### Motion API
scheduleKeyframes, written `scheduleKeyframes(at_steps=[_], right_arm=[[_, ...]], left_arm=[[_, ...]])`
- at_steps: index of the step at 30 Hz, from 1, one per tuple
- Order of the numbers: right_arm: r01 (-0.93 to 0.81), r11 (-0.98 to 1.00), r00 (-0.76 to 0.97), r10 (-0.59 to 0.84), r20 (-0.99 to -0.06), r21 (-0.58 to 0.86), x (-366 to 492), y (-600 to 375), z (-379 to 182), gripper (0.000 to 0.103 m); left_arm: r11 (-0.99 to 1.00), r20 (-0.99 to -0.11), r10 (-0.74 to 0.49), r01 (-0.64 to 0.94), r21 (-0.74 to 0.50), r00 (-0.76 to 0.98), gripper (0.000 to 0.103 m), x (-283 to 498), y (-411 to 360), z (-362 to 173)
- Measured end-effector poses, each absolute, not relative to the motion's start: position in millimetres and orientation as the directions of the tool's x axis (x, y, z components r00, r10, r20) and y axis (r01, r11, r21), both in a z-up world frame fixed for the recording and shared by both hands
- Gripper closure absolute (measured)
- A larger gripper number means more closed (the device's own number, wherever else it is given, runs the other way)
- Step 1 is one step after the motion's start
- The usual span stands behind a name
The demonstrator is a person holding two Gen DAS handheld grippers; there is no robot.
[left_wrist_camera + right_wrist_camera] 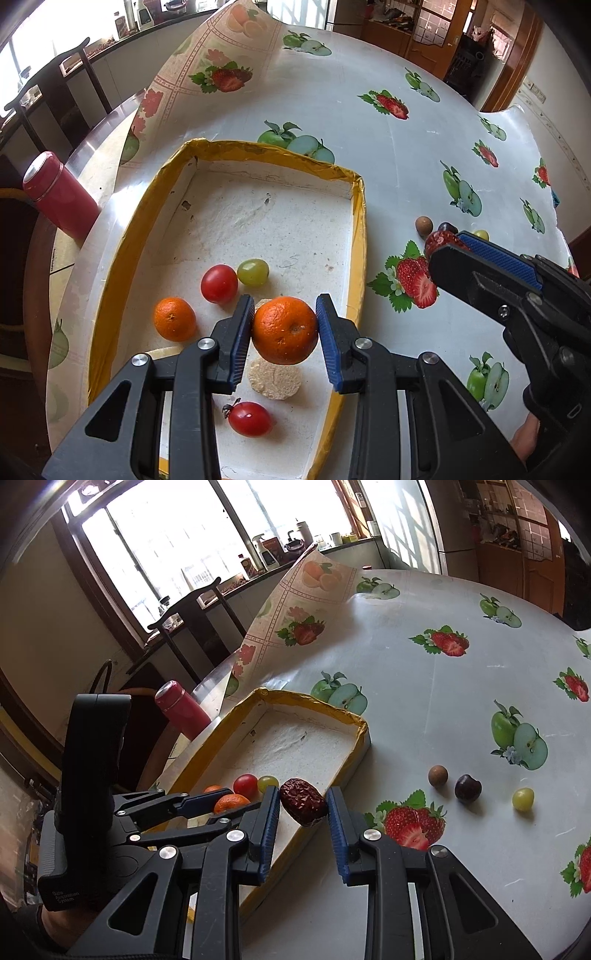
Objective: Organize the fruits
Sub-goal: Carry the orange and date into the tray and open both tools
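Observation:
My left gripper (284,328) is shut on a mandarin (285,329) and holds it above the yellow-rimmed tray (360,229). In the tray lie another mandarin (174,318), two cherry tomatoes (219,283) (250,418) and a green grape (253,272). My right gripper (302,805) is shut on a wrinkled red date (303,801) over the tray's right rim (351,760). On the tablecloth to the right lie a brown longan (438,775), a dark cherry (467,788) and a green grape (523,798).
A pink flask (61,195) stands left of the tray at the table's edge. The fruit-print tablecloth (369,74) is folded up at the back left. A dark chair (195,620) stands behind the table. A round foam disc (274,378) lies in the tray under the held mandarin.

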State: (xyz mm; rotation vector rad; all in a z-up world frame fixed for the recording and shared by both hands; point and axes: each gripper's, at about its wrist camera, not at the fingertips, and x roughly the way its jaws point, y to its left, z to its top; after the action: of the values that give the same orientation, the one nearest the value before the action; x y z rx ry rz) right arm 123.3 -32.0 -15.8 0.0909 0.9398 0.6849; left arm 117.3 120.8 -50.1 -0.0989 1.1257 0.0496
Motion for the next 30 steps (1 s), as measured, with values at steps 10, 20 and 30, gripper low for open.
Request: scheduleKeyframes(at_steps=[10,20,30], right_arm=[[-0.529,0.766,0.375,0.598,-0.708,0.366,151.9,5.2,-19.5,0.076],[-0.531,0.768,0.347,0.582,-0.735,0.358,172.4,27.3,-40.6,0.076],[-0.545,0.778,0.304,0.53,-0.791,0.312,183.7,58.6,-72.7,0.076]], left_arm=[[0.99,-0.906,0.016,-0.132,-0.045,0.423,0.071,125.1,146.5,-55.7],[0.983,-0.909,0.042,-0.179,-0.035,0.414,0.071,144.6,174.3,-65.2],[0.977,-0.92,0.054,-0.212,-0.032,0.387,0.071,173.2,191.0,-83.4]])
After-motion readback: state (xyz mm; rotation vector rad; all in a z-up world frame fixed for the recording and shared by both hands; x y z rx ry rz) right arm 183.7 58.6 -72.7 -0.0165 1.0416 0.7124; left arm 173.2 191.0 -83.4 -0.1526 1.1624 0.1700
